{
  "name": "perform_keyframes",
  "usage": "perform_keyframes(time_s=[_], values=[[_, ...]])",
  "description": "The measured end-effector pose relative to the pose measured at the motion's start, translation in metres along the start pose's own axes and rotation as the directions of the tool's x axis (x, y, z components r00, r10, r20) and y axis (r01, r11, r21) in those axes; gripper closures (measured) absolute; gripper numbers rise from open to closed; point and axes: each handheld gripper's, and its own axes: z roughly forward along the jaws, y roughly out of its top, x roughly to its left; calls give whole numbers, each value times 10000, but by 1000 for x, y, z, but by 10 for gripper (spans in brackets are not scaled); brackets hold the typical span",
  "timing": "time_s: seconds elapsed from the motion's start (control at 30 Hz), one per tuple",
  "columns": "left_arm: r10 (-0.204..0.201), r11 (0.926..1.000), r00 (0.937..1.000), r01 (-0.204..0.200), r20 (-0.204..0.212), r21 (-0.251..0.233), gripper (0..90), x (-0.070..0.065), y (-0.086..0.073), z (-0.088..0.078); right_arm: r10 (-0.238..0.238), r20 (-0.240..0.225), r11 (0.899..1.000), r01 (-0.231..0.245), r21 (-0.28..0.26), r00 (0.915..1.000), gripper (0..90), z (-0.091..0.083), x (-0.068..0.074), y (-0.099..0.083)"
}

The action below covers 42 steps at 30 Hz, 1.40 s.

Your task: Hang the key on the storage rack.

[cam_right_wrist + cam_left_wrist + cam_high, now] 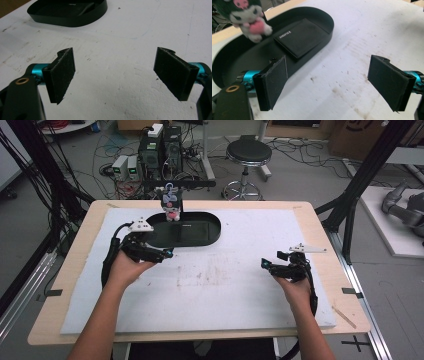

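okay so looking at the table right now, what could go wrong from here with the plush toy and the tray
The plush stands at the tray's far rim, so a nudge from the left gripper could tip it out onto the table. That gripper is open with nothing between its fingers, close to the tray's near wall, so the light tray could slide if bumped. The wallet beside the plush could get caught in a grab.

Black oval tray [325,30], black wallet [299,37], grey-and-pink plush [247,15] — stained white mat [362,37]
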Motion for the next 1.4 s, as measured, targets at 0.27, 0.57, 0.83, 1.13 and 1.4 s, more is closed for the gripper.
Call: perform_keyframes(time_s=[0.27, 0.57, 0.83, 1.13, 1.4], values=[[265, 9994, 9996, -262, 125, -212, 160, -11, -20, -3, -62, 2, 10000, 62, 56, 10000, 180, 2, 1, 0], [20, 9983, 9997, -6, 254, -576, 160, -8, -46, -10, -88, 107, 9998, 86, 200, 9999, 180, 3, 0, -1], [-153, 9957, 9996, 175, 246, -912, 160, -6, -51, -19, -55, 179, 9996, 50, 268, 9998, 180, 3, 0, -1], [-23, 9949, 9992, 64, 405, -1010, 160, -11, -52, -17, -68, 144, 9994, 63, 328, 9999, 179, 3, 0, -2], [50, 9963, 9987, -6, 505, -859, 160, -13, -52, -14, -34, 308, 9997, 26, 252, 9995, 179, 0, -1, -3]])
